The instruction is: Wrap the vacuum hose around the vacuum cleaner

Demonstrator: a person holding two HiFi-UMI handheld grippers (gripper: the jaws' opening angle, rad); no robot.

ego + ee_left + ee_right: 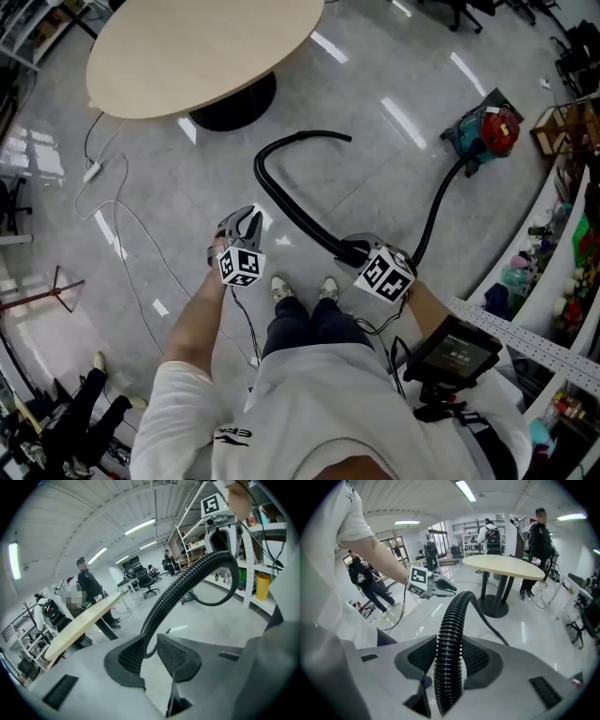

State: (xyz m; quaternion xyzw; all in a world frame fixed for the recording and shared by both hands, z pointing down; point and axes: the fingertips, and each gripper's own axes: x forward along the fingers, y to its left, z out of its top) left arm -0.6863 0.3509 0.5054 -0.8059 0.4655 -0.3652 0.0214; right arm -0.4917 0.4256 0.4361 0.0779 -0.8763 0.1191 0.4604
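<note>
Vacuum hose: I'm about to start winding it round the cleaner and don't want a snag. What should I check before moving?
1. Grip of right gripper on vacuum hose: ok, the pads press on both sides.
2. Is left gripper free for a second hold: ok, jaws slightly apart, clamping nothing.
3. Hose joined to vacuum cleaner: ok, as far as the head view shows.
4. Cleaner near enough to wrap: not ok, it sits across the floor from the person.
5. Hose's loose end apart from table base: ok.
6. Is white cable apart from the hose: ok.
</note>
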